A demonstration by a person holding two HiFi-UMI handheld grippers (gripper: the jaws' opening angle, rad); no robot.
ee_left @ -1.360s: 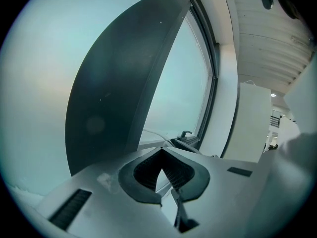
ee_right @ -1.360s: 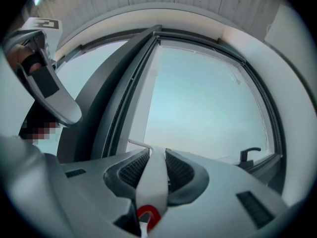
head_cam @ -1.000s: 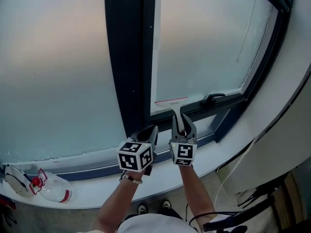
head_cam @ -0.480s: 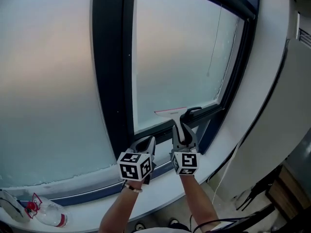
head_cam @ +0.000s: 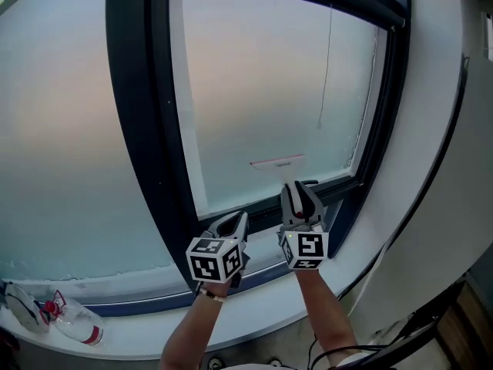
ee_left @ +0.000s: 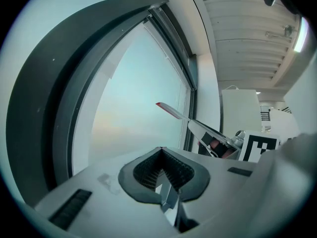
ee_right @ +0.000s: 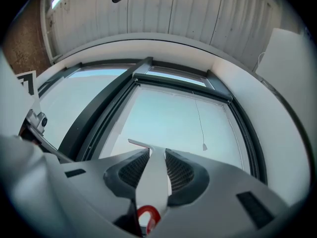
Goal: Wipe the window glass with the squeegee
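The squeegee (head_cam: 276, 162) looks light and stiff: a thin flat plastic handle that widens to a narrow crossbar with a red-edged blade. The blade's lip is probably the one soft part, so it should flex a little and drag on the glass instead of sliding freely. The best hold is the one it has now, low on the handle's flat faces, which leaves the blade free and makes twisting in the grip less likely.

The right tool (head_cam: 299, 190) is clamped on that handle, with the blade at 12 o'clock from it, low on the right-hand pane of the window glass (head_cam: 262, 91). The left tool (head_cam: 231, 226) sits at 9 o'clock of the right one, its jaws closed together with nothing in them.

The right gripper view shows the grip itself: the white handle (ee_right: 153, 175) pinched between the ribbed pads (ee_right: 181, 171), with a red loop at its near end. The head view hides all of that behind the marker cube. The left gripper view shows the blade (ee_left: 168, 111) side-on, tilted toward the pane, though I cannot tell whether it actually touches. Only the head view takes in the sill (head_cam: 254, 314) and the plastic bottle (head_cam: 73, 326) at 8 o'clock, well apart from both tools
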